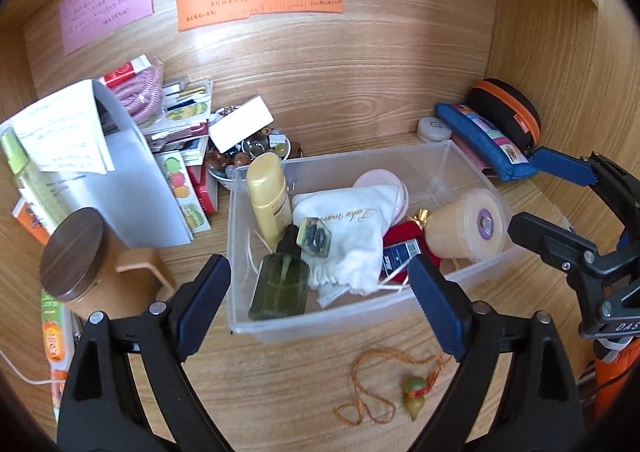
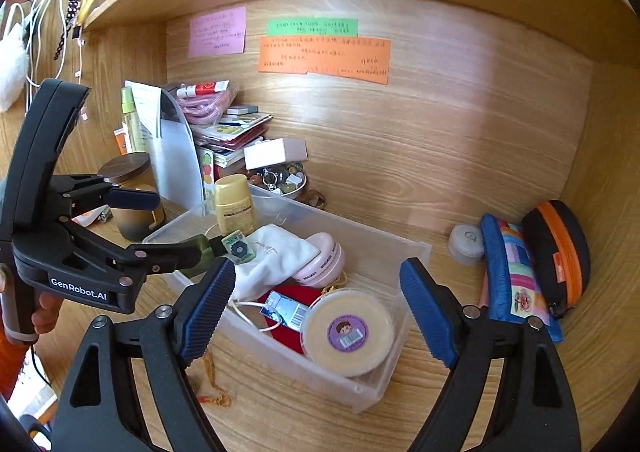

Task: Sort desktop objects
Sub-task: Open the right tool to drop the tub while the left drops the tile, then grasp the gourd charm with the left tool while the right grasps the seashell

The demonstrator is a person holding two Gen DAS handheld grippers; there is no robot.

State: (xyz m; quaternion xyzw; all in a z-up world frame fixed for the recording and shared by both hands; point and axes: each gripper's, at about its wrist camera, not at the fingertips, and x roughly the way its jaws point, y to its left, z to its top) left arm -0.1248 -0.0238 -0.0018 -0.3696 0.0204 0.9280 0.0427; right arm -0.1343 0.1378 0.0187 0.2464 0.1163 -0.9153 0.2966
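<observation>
A clear plastic bin [image 1: 304,326] stands on the wooden desk. It holds a yellow bottle [image 1: 269,199], a green bottle [image 1: 280,284], a white pouch [image 1: 348,236], a pink round case [image 1: 382,181], a red pouch [image 2: 296,298], a small blue box [image 1: 400,254] and a round tub with a purple sticker [image 1: 468,226]. My left gripper [image 1: 318,272] hangs open over the bin's near left end, pads touching nothing. My right gripper [image 2: 318,276] is open above the tub [image 2: 348,332] with nothing gripped. An orange cord with a green gourd pendant [image 1: 414,392] lies on the desk before the bin.
A brown mug with a wooden lid [image 1: 76,252], a stack of papers and books [image 1: 120,171] and a bowl of trinkets [image 1: 248,155] crowd the left. A blue pencil case [image 1: 488,143], a black-and-orange case [image 1: 508,111] and a white round pot [image 1: 434,129] sit at the back right.
</observation>
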